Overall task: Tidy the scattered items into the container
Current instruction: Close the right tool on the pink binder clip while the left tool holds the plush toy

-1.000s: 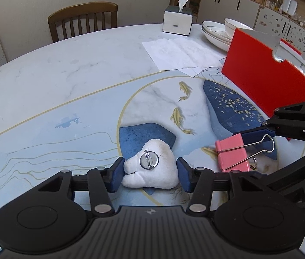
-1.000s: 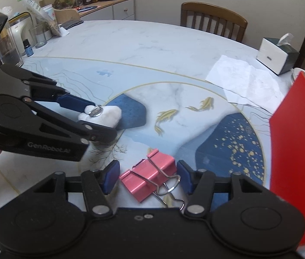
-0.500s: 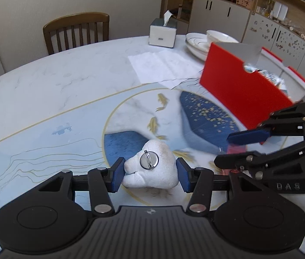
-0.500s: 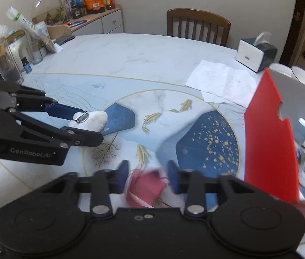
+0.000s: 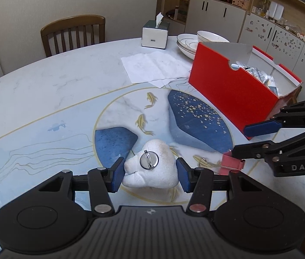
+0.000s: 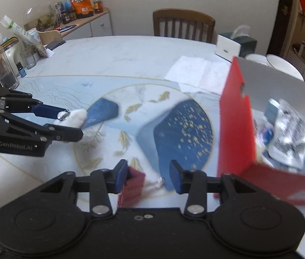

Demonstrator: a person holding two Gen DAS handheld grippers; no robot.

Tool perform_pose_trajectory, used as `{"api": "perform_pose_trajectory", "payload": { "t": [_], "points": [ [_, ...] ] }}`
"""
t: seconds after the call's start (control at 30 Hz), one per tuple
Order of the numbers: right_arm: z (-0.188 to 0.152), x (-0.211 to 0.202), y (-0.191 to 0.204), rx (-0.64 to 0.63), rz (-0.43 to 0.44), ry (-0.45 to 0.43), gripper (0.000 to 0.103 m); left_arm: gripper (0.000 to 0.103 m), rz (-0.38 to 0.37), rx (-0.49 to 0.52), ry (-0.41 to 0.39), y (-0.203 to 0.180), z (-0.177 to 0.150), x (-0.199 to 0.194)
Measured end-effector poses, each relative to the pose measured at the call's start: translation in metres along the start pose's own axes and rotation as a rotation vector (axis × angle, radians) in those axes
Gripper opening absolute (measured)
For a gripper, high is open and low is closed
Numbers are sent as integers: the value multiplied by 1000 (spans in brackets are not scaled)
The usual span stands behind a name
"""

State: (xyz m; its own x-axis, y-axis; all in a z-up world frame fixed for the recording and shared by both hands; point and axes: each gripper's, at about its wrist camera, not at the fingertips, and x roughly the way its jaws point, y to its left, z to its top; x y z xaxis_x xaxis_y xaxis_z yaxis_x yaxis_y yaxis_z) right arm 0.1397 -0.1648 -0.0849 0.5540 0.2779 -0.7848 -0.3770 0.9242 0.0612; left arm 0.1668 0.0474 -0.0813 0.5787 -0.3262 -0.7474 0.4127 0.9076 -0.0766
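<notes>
- The white plush brooch [image 5: 152, 165] sits between the blue pads of the left tool [image 5: 150, 173], back side up so the round metal pin faces the camera. Both pads look pressed against its sides, so it's pinched. I can't tell whether it's resting on the table [image 5: 44, 99] or just off it.
- The pink binder clip [image 6: 131, 184] is at the right tool [image 6: 149, 177], tucked against its left pad, with the other pad standing clear of it. The jaws are spread, and whether the clip is truly gripped I can't tell; that view is motion-blurred.
- In the left view the clip [image 5: 232, 163] peeks out under the right tool's lower finger, wire handle pointing toward the brooch, just to the brooch's right.
- The red box [image 5: 234, 95] stands open-topped on the right side of the table, near the right tool, with packets and wrappers already inside.
- Between the tools and the box it's open painted tabletop with blue patches and gold fish.
- Further back: white paper sheets [image 5: 152, 67], a tissue box [image 5: 155, 35] and stacked bowls [image 5: 195, 41] behind the box.
- The tools point inward toward each other, left one low and level over the table.
</notes>
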Motion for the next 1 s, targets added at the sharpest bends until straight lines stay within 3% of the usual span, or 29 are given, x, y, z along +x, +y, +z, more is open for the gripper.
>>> {"api": "perform_pose_trajectory", "payload": {
  "t": [0.13, 0.3, 0.53, 0.6, 0.7, 0.83, 1.0],
  "points": [
    [-11, -9, -3, 25, -10, 4, 63, 50, -9, 7, 3, -4, -3, 0],
    [-18, -2, 7, 17, 18, 16, 68, 50, -18, 11, 15, -6, -7, 2],
    [-10, -1, 21, 15, 40, 13, 63, 50, -20, 9, 23, -4, -9, 2],
    [-10, -2, 22, 28, 39, 18, 64, 50, -21, 7, 22, -3, -10, 2],
    [-12, 6, 30, 46, 43, 45, 74, 50, -22, 0, 21, -3, -10, 3],
    [-16, 22, 43, 31, 50, 72, 68, 50, -17, -8, 21, 0, -11, 3],
    [-20, 31, 54, 26, 62, 91, 68, 50, -6, -12, 29, 6, -16, 2]
  ]
}}
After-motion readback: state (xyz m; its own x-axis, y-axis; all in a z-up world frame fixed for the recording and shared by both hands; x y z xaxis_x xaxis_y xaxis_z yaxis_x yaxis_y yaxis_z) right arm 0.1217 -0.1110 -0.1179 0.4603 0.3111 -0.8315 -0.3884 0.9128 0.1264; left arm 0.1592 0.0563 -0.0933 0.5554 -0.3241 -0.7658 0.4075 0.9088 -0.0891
